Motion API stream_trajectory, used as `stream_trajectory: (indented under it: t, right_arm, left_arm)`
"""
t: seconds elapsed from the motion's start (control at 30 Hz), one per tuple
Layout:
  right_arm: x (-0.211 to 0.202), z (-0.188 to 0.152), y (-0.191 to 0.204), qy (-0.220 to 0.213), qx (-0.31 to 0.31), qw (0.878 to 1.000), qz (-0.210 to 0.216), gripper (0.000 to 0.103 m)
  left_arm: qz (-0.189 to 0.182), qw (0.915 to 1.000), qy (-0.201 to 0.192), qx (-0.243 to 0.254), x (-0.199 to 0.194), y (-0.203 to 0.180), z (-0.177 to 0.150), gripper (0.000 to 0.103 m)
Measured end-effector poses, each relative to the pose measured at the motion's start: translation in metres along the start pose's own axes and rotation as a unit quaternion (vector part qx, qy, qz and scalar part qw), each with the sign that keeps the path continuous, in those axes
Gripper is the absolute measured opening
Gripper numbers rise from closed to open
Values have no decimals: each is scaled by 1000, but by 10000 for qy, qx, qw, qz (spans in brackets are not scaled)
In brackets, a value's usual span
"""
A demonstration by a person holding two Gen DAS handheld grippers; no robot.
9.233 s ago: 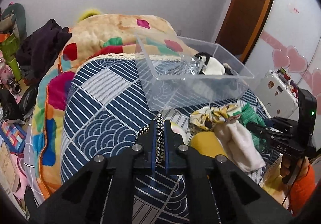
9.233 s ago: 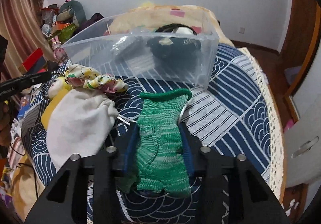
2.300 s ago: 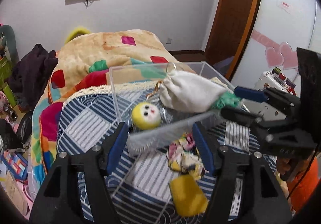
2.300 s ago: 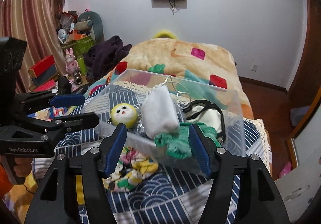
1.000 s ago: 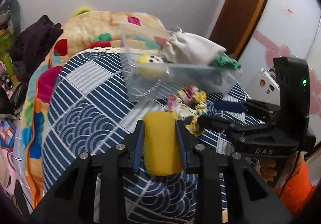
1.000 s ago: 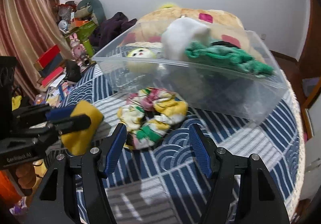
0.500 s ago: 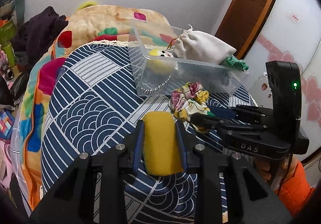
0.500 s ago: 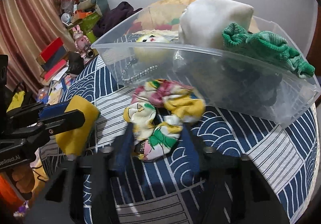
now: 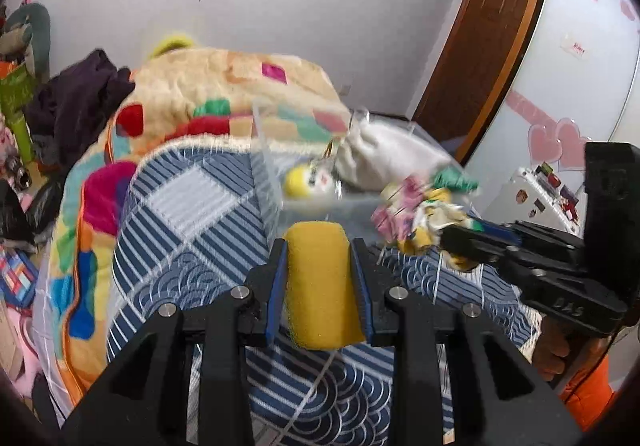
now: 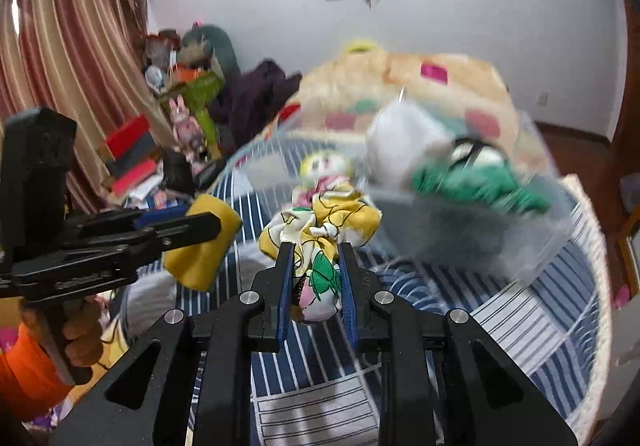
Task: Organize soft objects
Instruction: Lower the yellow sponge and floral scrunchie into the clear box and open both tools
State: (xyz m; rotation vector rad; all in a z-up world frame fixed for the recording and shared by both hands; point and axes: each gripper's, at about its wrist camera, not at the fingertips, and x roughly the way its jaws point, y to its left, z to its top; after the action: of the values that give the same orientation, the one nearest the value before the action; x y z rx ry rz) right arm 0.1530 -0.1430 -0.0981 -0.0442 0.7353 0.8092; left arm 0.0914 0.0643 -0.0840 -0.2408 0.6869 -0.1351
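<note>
My left gripper is shut on a yellow sponge and holds it above the blue patterned bedspread; the sponge also shows in the right wrist view. My right gripper is shut on a floral cloth scrunchie, also seen in the left wrist view. Both are lifted just short of the clear plastic bin, which holds a yellow-headed doll, a white pouch and a green knit piece.
A patchwork quilt lies beyond the bin. Dark clothes and toys and boxes crowd the left side. A wooden door and a white cabinet stand to the right.
My right gripper has closed on the floral scrunchie and lifted it off the bedspread. My left gripper has raised the yellow sponge. Both now move toward the bin.
</note>
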Motion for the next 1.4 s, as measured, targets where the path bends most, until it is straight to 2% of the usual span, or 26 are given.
stream_trajectory:
  t: [0.2, 0.3, 0.5, 0.67, 0.83, 1.0, 1.27, 1.33, 1.4]
  right_arm:
    - [-31, 22, -7, -641, 4, 9977, -233, 20]
    - [-37, 32, -12, -831, 17, 9957, -404, 20]
    - [-32, 48, -26, -966, 176, 9925, -723, 20]
    - [-27, 53, -32, -1030, 197, 9890, -1043, 20]
    - [-14, 56, -41, -884, 267, 9890, -1157, 20]
    - [4, 58, -53, -560, 338, 9898, -1263, 20]
    - [26, 50, -68, -46, 551, 9921, -1129, 21]
    - [26, 47, -66, 20, 499, 9925, -1114, 23]
    - [26, 47, -67, 74, 486, 9932, -1058, 26]
  left_arm:
    - [9, 9990, -431, 155, -8, -11, 30, 31]
    - [40, 9980, -593, 198, -7, -15, 43, 31]
    - [165, 9973, -690, 212, 7, -16, 61, 31]
    - [170, 9980, -599, 116, 30, -14, 72, 31]
    - [198, 9984, -464, 245, 58, -23, 79, 31]
    - [174, 9992, -228, 271, 87, -26, 77, 31]
    - [175, 9992, 63, 355, 107, -29, 67, 31]
    - [172, 9991, 107, 368, 108, -30, 65, 34]
    - [143, 9993, 173, 307, 107, -28, 64, 42]
